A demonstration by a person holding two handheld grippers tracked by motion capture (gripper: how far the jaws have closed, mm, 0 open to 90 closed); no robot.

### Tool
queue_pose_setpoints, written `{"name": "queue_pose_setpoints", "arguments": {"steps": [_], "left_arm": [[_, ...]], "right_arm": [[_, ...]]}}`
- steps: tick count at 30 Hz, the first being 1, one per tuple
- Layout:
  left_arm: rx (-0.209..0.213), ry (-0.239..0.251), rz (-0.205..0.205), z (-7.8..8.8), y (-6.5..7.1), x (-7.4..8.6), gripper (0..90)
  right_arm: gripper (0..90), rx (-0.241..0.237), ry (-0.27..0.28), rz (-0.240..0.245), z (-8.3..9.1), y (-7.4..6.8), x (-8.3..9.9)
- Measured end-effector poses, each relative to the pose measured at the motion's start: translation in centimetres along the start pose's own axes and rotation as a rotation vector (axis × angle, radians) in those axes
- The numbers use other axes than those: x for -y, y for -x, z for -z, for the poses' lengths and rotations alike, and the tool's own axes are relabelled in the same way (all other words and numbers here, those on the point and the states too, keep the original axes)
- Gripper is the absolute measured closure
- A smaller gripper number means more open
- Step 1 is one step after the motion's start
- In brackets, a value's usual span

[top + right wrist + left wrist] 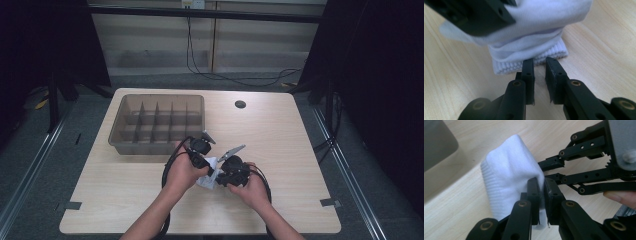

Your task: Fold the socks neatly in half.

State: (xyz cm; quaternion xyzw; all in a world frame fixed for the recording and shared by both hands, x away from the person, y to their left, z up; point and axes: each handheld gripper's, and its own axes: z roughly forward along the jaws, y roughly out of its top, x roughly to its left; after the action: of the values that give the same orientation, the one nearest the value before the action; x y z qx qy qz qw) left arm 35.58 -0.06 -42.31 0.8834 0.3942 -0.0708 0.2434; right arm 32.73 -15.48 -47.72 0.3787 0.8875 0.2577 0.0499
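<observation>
A folded white sock [509, 170] with a ribbed cuff lies on the pale wooden table [280, 150], a little in front of its middle. My left gripper [542, 192] is shut on the sock, pinching a fold of fabric between its pads. My right gripper [539, 62] points at the ribbed cuff [554, 53]; its jaws stand a narrow gap apart with bare wood showing between them, the tips just at the cuff's edge. In the high view the sock [205, 181] lies between the left gripper [210, 169] and the right gripper [218, 177], which meet over it.
A grey tray [125, 145] divided into several compartments stands at the back left of the table, close behind the left hand. A round cable hole [240, 104] sits near the far edge. Cables trail from both grippers toward the near edge.
</observation>
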Motion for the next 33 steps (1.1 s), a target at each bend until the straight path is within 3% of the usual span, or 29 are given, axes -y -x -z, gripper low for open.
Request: {"name": "queue_pose_setpoints", "arguments": {"steps": [23,33], "left_arm": [[0.009,-0.031,0.003,-1.8,-0.2,0.4,83.4],[-0.005,-0.047,-0.007,-2.4,0.0,0.4,82.0]], "right_arm": [[76.8,0.008,0.010,0.012,0.0,0.2,0.2],[74.3,0.037,0.011,-0.037,1.3,1.8,1.1]]}}
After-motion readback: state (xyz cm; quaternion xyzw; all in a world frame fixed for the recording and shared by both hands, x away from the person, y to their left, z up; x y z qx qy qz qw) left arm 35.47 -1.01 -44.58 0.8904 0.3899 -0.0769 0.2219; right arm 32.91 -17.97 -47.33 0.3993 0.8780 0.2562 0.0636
